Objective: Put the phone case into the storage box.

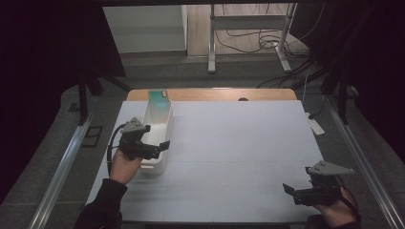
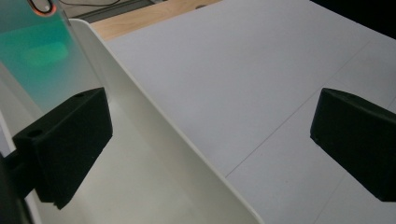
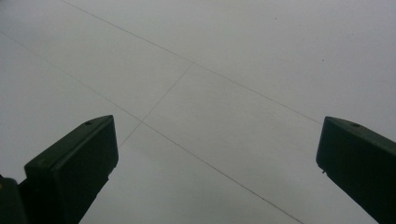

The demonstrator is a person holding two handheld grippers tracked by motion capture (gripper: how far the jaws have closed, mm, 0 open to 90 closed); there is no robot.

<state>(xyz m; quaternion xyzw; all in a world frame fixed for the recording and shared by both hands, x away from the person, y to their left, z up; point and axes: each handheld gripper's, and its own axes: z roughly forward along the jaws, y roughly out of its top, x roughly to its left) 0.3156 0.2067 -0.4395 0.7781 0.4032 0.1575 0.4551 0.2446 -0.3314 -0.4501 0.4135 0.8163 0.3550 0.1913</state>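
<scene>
White plastic bin (image 1: 157,125) sits at table's (image 1: 239,143) left edge w/ 1 teal card (image 1: 159,96) standing at its far end; left gripper (image 1: 155,149) is spread wide, jaws straddling the bin's right wall, 1 inside and 1 outside. Looks like the grab step on that wall: next move needs jaws closed square on it w/o tipping. Count: 1 bin, 1 card, 2 grippers; right gripper (image 1: 291,191) also spread, idle over bare table near right, well apart.

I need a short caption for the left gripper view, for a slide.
Open left tool straddling the right wall of a white bin, with a green card standing inside.
</scene>
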